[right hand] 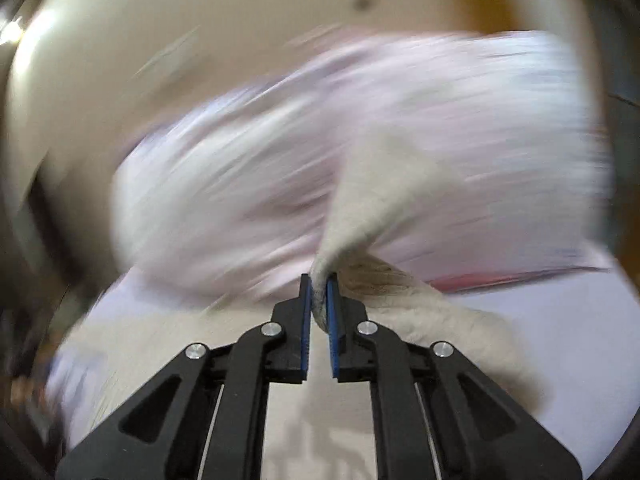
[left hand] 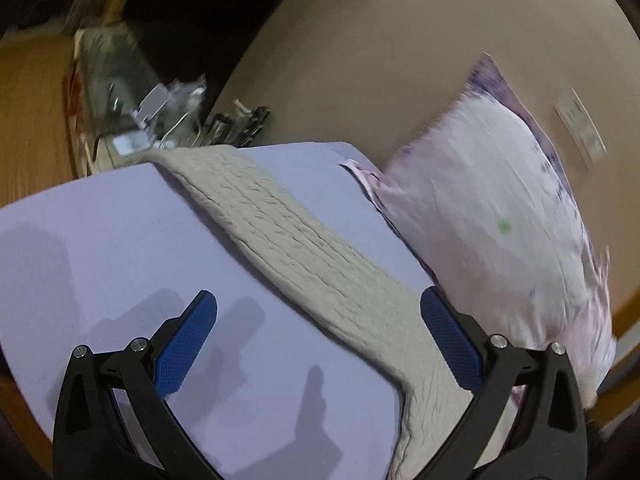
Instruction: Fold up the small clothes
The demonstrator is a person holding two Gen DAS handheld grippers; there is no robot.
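**Already pinched: a thin grip on the knit, with the pillow close ahead**

The right gripper was clamped on a bunched edge of the beige knitted garment, the cloth rising from between its blue pads and draping away ahead and to its right. Only a narrow fold sat between the jaws, so the knit could probably slip free if pulled hard. The heavy blur in that view suggested fast motion, which would raise that risk.

The left gripper stood wide apart, holding nothing, above the lavender sheet. The garment stretched as a long band ahead of it, passing under its right finger.

Just beyond, to that gripper's right, lay a pink pillow. A swung fold might well land on it instead of on the flat sheet, or drag it.
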